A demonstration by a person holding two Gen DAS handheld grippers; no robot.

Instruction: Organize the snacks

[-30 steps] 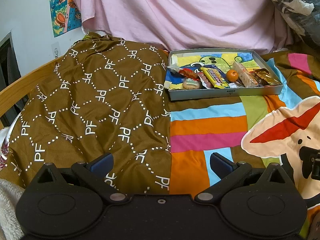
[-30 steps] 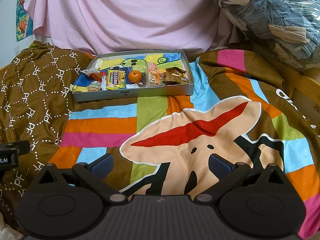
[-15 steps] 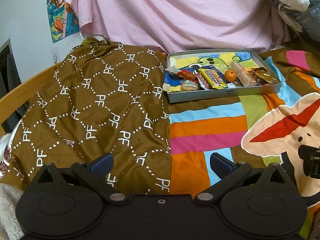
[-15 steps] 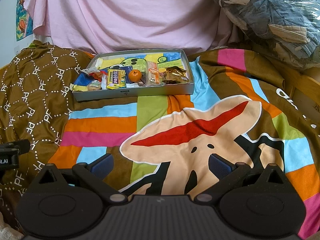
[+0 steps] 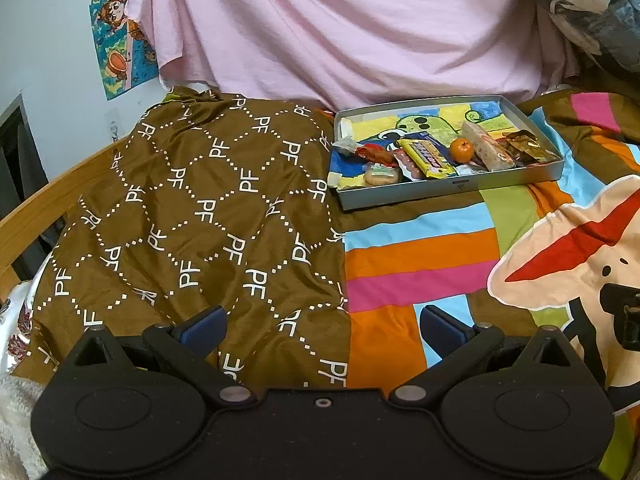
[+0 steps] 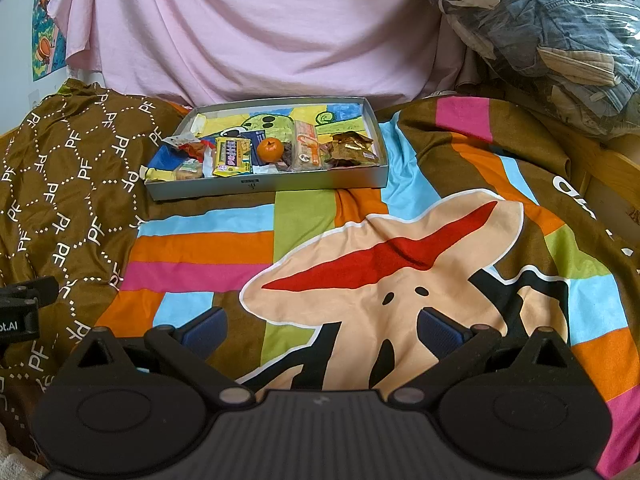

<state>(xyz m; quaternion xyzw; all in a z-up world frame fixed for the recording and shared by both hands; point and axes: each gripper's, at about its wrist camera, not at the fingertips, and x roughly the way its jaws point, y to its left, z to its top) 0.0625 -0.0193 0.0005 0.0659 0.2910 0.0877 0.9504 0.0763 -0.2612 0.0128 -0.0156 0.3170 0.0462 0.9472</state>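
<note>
Left wrist view: left gripper is spread wide with nothing between the fingers, parked over the brown PF cloth

Tray from here: the grey tray sits up at about 1 o'clock, well apart from the fingers, snacks all bunched along its near edge

What's in it: yellow packet, small orange, a round cookie pack at the left end

Right wrist view: right gripper is wide open too, empty, over the striped blanket

Tray from here: roughly 11 o'clock, gold wrappers at its right end, orange in the middle

What could go wrong: tray's on soft bedding, so I'd guess pressing down on one end tips it and the orange rolls off

Other worry: packets overlap, so a sloppy pinch could drag two out at once
</note>
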